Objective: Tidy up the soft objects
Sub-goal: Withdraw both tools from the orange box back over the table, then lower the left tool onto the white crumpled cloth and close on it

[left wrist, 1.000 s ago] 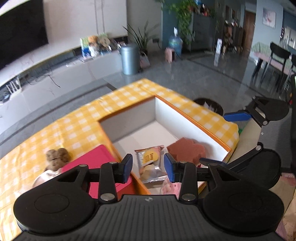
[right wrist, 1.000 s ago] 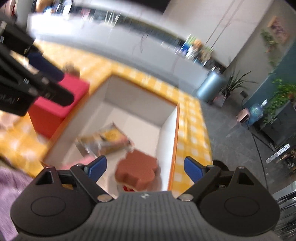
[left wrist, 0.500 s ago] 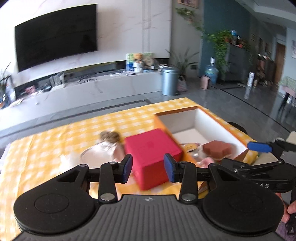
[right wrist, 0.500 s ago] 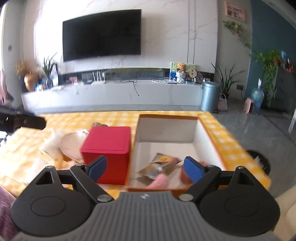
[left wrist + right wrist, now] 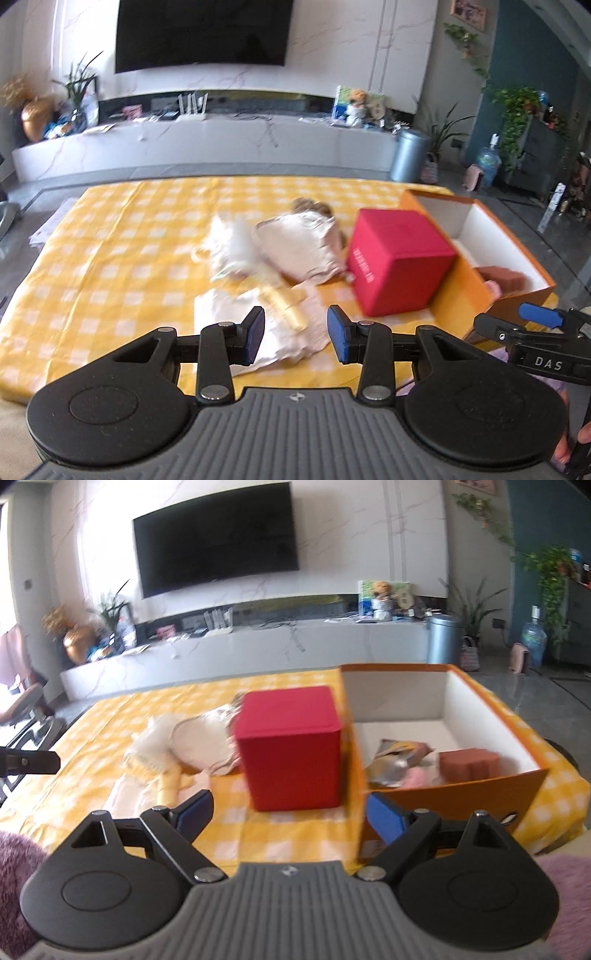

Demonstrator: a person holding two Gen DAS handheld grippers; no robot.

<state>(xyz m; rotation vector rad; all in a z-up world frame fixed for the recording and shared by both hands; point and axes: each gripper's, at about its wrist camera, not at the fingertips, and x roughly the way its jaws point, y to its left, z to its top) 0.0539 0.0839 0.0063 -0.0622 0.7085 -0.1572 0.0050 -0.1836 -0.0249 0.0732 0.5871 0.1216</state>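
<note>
An orange box with white inside [image 5: 480,705] [image 5: 476,218] stands at the table's right end. It holds a brown flower-shaped sponge [image 5: 469,762] [image 5: 502,277], a foil snack bag [image 5: 399,762] and something pink [image 5: 415,777]. A pile of pale cloth items [image 5: 295,247] [image 5: 199,742] and a cream tube [image 5: 282,304] lie left of a red cube box [image 5: 395,258] [image 5: 291,746]. My left gripper [image 5: 295,334] is open and empty above flat white cloth [image 5: 251,325]. My right gripper [image 5: 288,814] is open wide and empty, near the table's front edge.
The table carries a yellow checked cloth [image 5: 122,258]. A brown plush toy [image 5: 310,206] peeks from behind the cloth pile. A TV wall and a low white console [image 5: 221,144] lie beyond, with a grey bin [image 5: 408,155] on the floor.
Both grippers have pulled back from the orange box and swung left. The left view has moved from the box to the cloth pile. The sponge stays in the box.
</note>
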